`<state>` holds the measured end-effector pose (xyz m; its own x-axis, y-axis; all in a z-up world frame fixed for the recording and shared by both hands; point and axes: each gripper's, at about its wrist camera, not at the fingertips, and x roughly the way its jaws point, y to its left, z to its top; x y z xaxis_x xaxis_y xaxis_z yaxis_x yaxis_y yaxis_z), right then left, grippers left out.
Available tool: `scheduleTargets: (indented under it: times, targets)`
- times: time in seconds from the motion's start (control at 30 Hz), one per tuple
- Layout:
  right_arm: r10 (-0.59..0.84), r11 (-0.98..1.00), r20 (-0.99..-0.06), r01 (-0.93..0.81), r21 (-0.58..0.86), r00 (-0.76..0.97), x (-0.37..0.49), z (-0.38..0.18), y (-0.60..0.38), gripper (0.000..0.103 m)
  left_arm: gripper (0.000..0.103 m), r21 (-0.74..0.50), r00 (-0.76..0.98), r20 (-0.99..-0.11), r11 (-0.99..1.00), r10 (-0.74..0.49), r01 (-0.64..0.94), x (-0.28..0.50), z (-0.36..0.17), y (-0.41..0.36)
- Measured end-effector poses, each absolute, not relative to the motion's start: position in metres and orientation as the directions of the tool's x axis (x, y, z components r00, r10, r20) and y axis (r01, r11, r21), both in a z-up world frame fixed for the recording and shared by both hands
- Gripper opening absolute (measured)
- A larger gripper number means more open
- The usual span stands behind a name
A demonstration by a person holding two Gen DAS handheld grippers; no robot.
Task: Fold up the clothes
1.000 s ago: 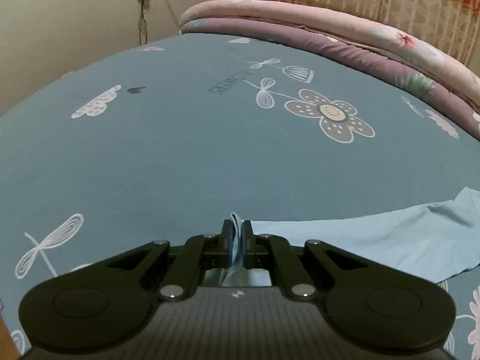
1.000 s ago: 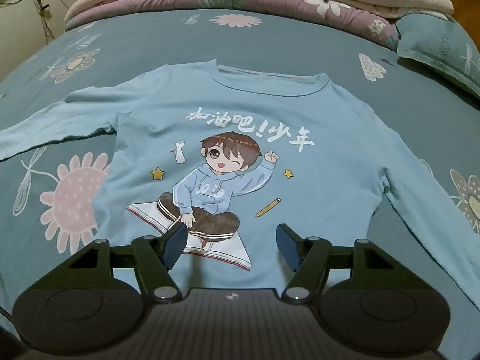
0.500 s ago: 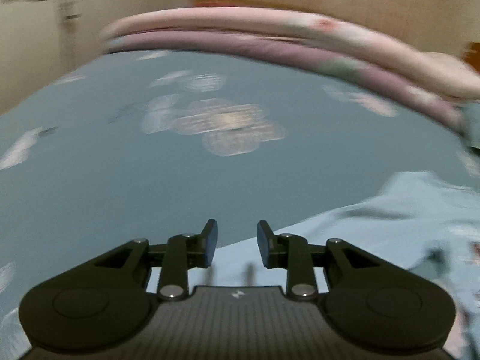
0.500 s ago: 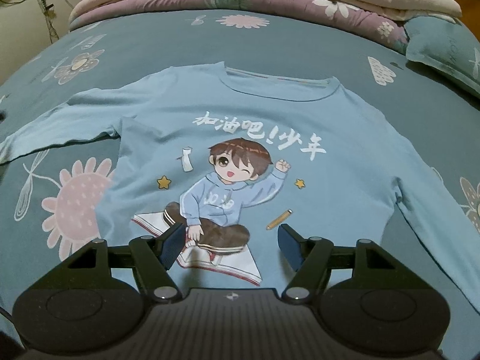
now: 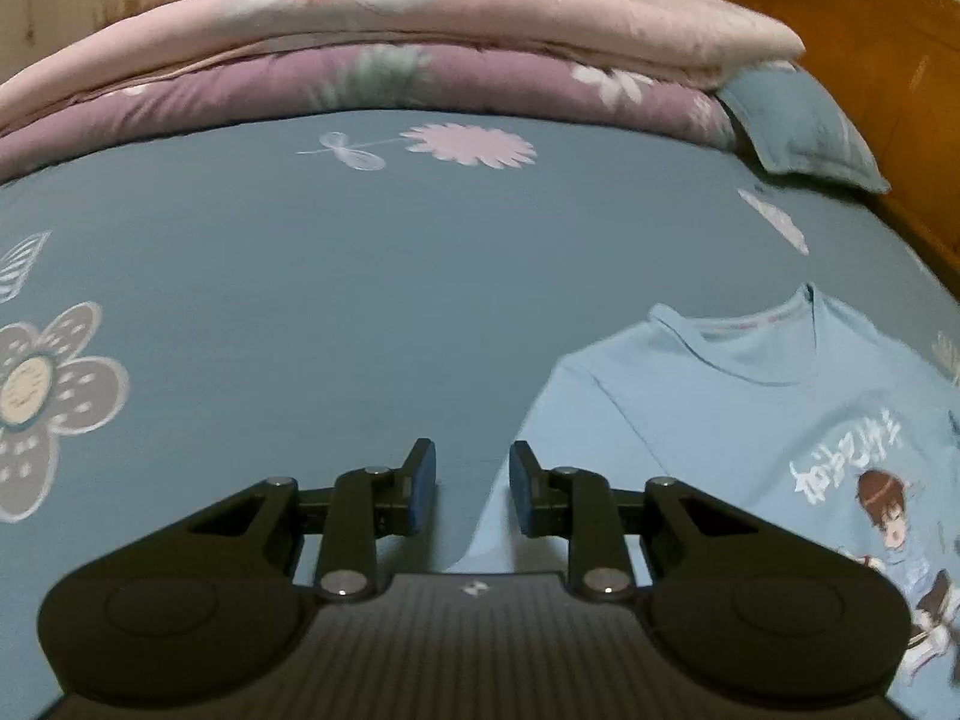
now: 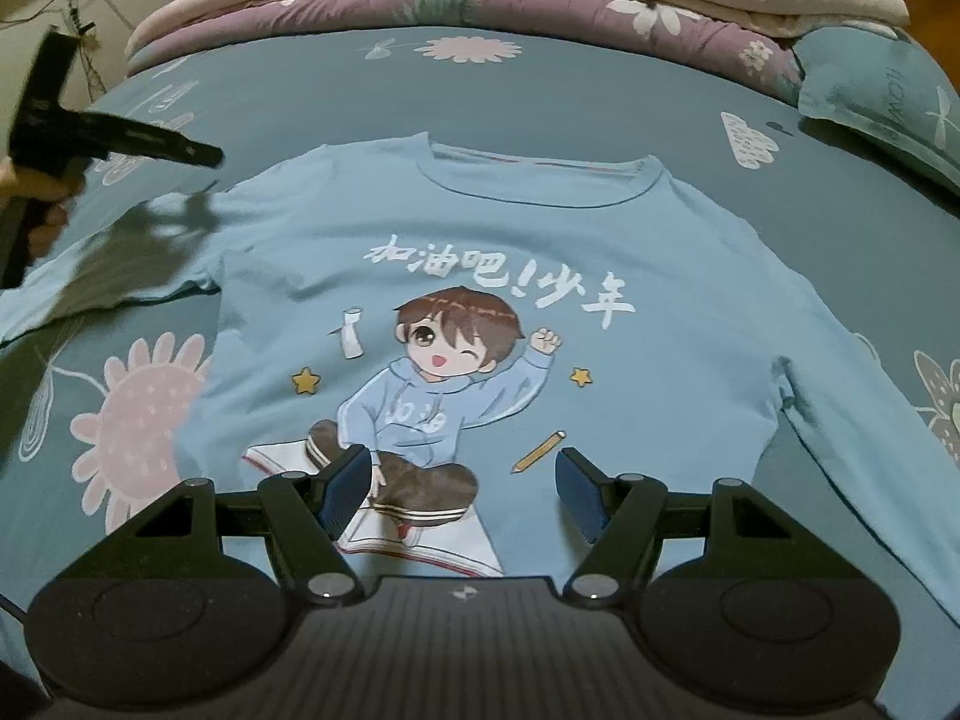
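Covering nearly the whole of both views, a teal bed sheet printed with flowers and clouds (image 6: 600, 96) carries everything else. At its far edge lies a stack of folded quilts, one pink over one mauve (image 5: 420, 42), with a teal pillow (image 6: 888, 84) at its right end. On the sheet, a light blue long-sleeved shirt with a cartoon boy print and white lettering (image 6: 480, 276) lies flat, face up, collar toward the quilts, both sleeves spread outward.

Over the shirt's lower hem hangs the right hand-held gripper (image 6: 459, 483), pointing downward at the printed book and the boy's legs. Its jaws stand wide apart, with nothing between them and no pad pressing the cloth.

The left hand-held gripper (image 5: 472, 489) hangs over the edge of the shirt's left sleeve near the shoulder, aimed toward the quilts. Its jaws stand a narrow gap apart and are closing at this moment; between them only sheet and the sleeve's edge below show, and the pads clamp nothing. From the right wrist view the same tool appears as a black shape at the left edge, held by the person's hand (image 6: 36, 204), its shadow falling on the sleeve.
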<state>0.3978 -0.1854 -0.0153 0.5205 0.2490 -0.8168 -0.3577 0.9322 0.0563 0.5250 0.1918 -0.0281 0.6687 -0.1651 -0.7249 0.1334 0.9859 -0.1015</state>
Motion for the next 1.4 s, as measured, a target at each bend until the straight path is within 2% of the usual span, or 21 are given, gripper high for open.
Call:
scheduleTargets:
  times: [0.1, 0.2, 0.27, 0.3, 0.37, 0.47, 0.53, 0.7, 0.9, 0.97, 1.07, 1.13, 1.17, 1.23, 1.3, 1.4]
  targets:
    - [0.249, 0.935, -0.821, -0.349, 0.064, 0.515, 0.401, -0.019, -0.190, 0.073, 0.024, -0.108, 0.639, -0.747, 0.982, -0.184, 0.157, 0.531, -0.040, 0.182]
    - [0.248, 0.936, -0.824, -0.344, 0.069, 0.509, 0.404, -0.023, -0.192, 0.073, 0.023, -0.050, 0.633, -0.758, 0.981, -0.159, 0.186, 0.533, -0.046, 0.172]
    - [0.248, 0.936, -0.826, -0.346, 0.069, 0.506, 0.405, -0.025, -0.192, 0.073, 0.003, -0.002, 0.624, -0.768, 0.975, -0.144, 0.222, 0.533, -0.044, 0.162]
    - [0.248, 0.936, -0.827, -0.346, 0.070, 0.505, 0.406, -0.026, -0.192, 0.073, 0.000, 0.025, 0.622, -0.771, 0.970, -0.135, 0.242, 0.533, -0.043, 0.157]
    - [0.252, 0.936, -0.828, -0.344, 0.076, 0.501, 0.408, -0.028, -0.192, 0.073, 0.000, 0.081, 0.637, -0.765, 0.966, -0.097, 0.245, 0.536, -0.043, 0.149]
    - [0.257, 0.935, -0.826, -0.346, 0.081, 0.501, 0.408, -0.028, -0.191, 0.073, 0.000, 0.025, 0.644, -0.756, 0.979, -0.113, 0.201, 0.552, -0.038, 0.157]
    - [0.260, 0.934, -0.825, -0.348, 0.083, 0.502, 0.407, -0.028, -0.192, 0.073, 0.006, -0.016, 0.666, -0.735, 0.986, -0.122, 0.164, 0.556, -0.027, 0.166]
    - [0.264, 0.937, -0.825, -0.334, 0.098, 0.500, 0.407, -0.030, -0.195, 0.074, 0.007, -0.039, 0.717, -0.689, 0.993, -0.105, 0.108, 0.528, 0.004, 0.191]
    - [0.268, 0.937, -0.832, -0.333, 0.108, 0.485, 0.411, -0.036, -0.194, 0.074, 0.031, -0.104, 0.681, -0.712, 0.985, -0.170, 0.136, 0.469, -0.004, 0.195]
    - [0.268, 0.936, -0.834, -0.336, 0.107, 0.483, 0.412, -0.037, -0.192, 0.074, 0.032, -0.113, 0.649, -0.746, 0.989, -0.145, 0.091, 0.461, -0.024, 0.201]
    - [0.267, 0.935, -0.835, -0.339, 0.103, 0.481, 0.413, -0.037, -0.191, 0.074, 0.030, -0.101, 0.672, -0.736, 0.995, -0.080, 0.007, 0.457, -0.042, 0.221]
    - [0.261, 0.937, -0.836, -0.336, 0.098, 0.484, 0.412, -0.036, -0.191, 0.074, 0.023, -0.094, 0.674, -0.739, 0.992, -0.011, -0.087, 0.460, -0.039, 0.236]
    - [0.257, 0.938, -0.836, -0.332, 0.095, 0.486, 0.412, -0.036, -0.192, 0.075, 0.026, -0.063, 0.667, -0.743, 0.989, 0.042, -0.132, 0.461, -0.035, 0.241]
    - [0.258, 0.942, -0.834, -0.320, 0.104, 0.488, 0.412, -0.036, -0.194, 0.075, 0.023, -0.015, 0.663, -0.742, 0.987, 0.097, -0.162, 0.459, -0.027, 0.244]
    - [0.257, 0.944, -0.835, -0.311, 0.110, 0.487, 0.411, -0.038, -0.195, 0.075, 0.026, -0.035, 0.688, -0.723, 0.991, 0.065, -0.131, 0.452, -0.016, 0.242]
    - [0.255, 0.944, -0.836, -0.310, 0.108, 0.485, 0.411, -0.040, -0.193, 0.078, 0.040, -0.089, 0.709, -0.704, 0.995, -0.029, -0.049, 0.439, -0.009, 0.230]
